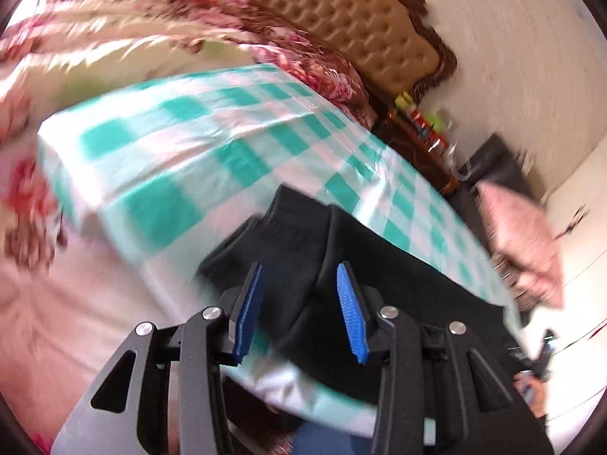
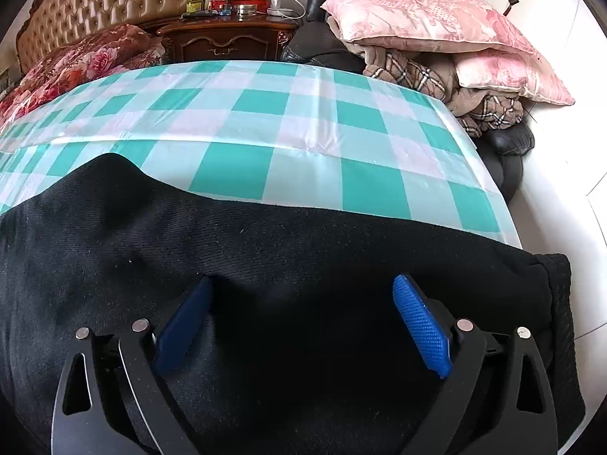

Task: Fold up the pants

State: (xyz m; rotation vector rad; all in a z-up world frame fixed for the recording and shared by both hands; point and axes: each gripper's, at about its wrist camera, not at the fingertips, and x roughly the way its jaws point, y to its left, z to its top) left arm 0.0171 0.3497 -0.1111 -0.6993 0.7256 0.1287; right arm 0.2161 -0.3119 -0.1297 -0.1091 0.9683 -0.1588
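Observation:
Black pants (image 1: 303, 250) lie on a teal and white checked cloth (image 1: 182, 159) spread over a bed. In the left wrist view, which is blurred by motion, my left gripper (image 1: 299, 276) is open just above one end of the pants, with dark folds between its blue pads. In the right wrist view the pants (image 2: 246, 250) fill the lower half. My right gripper (image 2: 303, 284) is wide open and low over the black cloth, holding nothing. The checked cloth (image 2: 284, 132) stretches beyond the pants.
A floral quilt (image 1: 114, 38) lies at the far side by a tufted headboard (image 2: 106, 3). A wooden nightstand (image 2: 227, 36) holds small items. Pink pillows (image 2: 428, 26) sit on a folded plaid blanket (image 2: 436, 76) on a black chair at the right.

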